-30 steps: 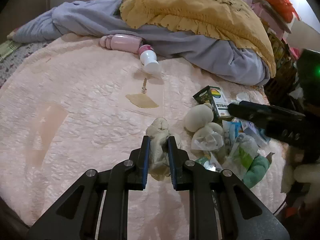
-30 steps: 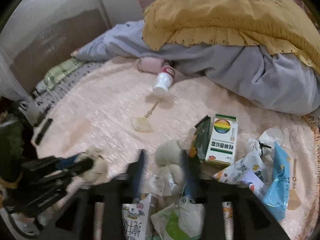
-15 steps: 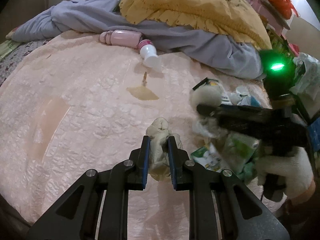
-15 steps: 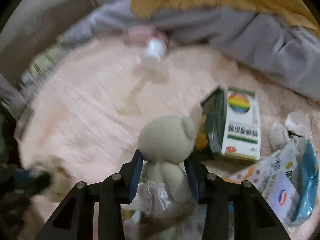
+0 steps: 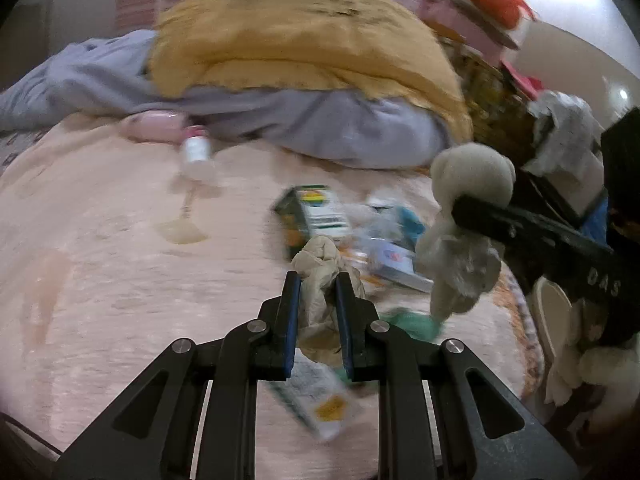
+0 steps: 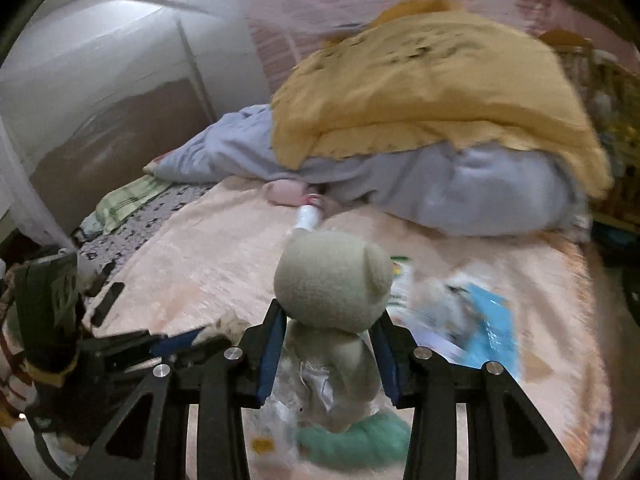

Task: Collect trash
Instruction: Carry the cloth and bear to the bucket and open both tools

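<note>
One cluttered pink bedspread [image 5: 120, 280]

The right tool [image 6: 330, 344] clamps a grey plush bear [image 6: 334, 280] above the bed [image 6: 224, 248], blue packet [image 6: 490, 320] at three o'clock

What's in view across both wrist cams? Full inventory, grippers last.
crumpled wad: 1, beige, in left gripper
plush bear: 1, grey-beige, in right gripper
rainbow box: 1, green-white, on bedspread
bottle: 1, white, lying near grey bedding
wrappers: several, blue-white, right side
green cloth: 1, under bear
bedspread: 1, pink
yellow blanket: 1, atop grey bedding
left gripper: shut on wad
right gripper: shut on bear
</note>
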